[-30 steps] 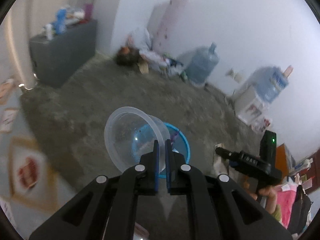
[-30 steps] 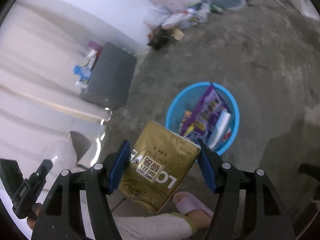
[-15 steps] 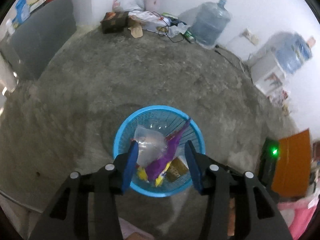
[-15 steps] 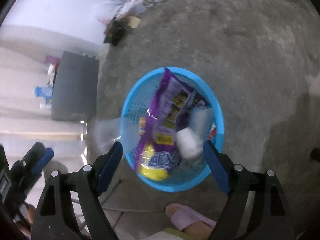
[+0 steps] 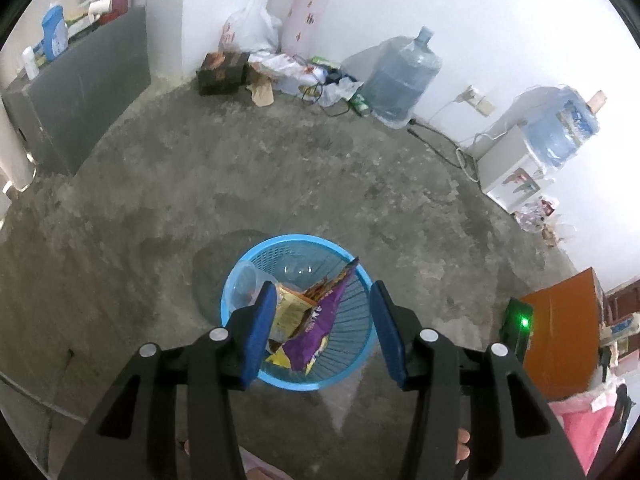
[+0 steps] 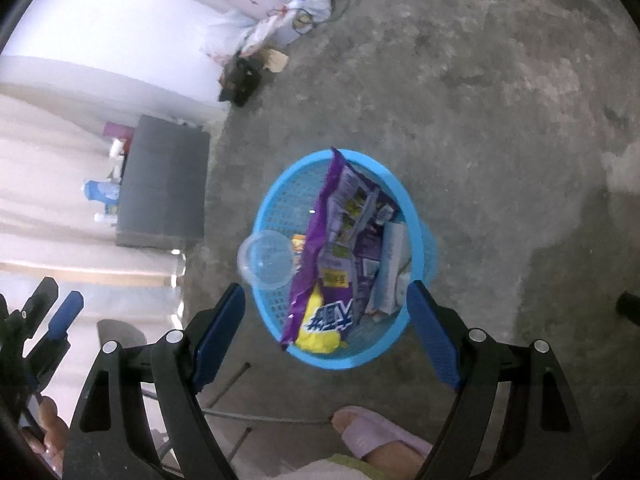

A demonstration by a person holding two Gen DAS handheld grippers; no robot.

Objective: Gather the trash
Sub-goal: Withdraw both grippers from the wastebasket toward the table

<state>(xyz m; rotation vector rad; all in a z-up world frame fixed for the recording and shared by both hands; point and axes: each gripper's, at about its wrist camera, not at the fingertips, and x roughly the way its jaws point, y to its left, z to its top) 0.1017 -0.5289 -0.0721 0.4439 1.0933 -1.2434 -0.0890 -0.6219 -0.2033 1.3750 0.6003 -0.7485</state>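
- The left gripper [image 5: 323, 332] hangs over the blue basket [image 5: 256, 256] with its blue-padded jaws spread wide and nothing between them.
- The right gripper [image 6: 326, 336] is likewise above the blue basket [image 6: 280, 200], jaws wide apart and empty.
- The basket stands on the bare concrete floor [image 5: 280, 168], well apart from the walls.
- Inside the basket a purple snack bag [image 6: 340, 216] stands tilted, its top edge poking past the rim; its yellow lower end lies near the basket's near side.
- A clear plastic cup [image 6: 266, 259] leans at the basket's rim, partly overhanging it in the right wrist view.
- A gold-yellow packet [image 5: 294, 308] lies beside the purple snack bag [image 5: 320, 320] in the left wrist view, and a white carton [image 6: 390, 256] lies on the bag's other side in the right wrist view.
- A foot in a lilac slipper [image 6: 380, 436] is on the floor just beside the basket.
- Along the far wall sit a large water jug [image 5: 402, 80], a water dispenser [image 5: 516, 168] and a heap of bags and boxes [image 5: 280, 68].
- A grey cabinet [image 5: 80, 88] stands at the left wall.
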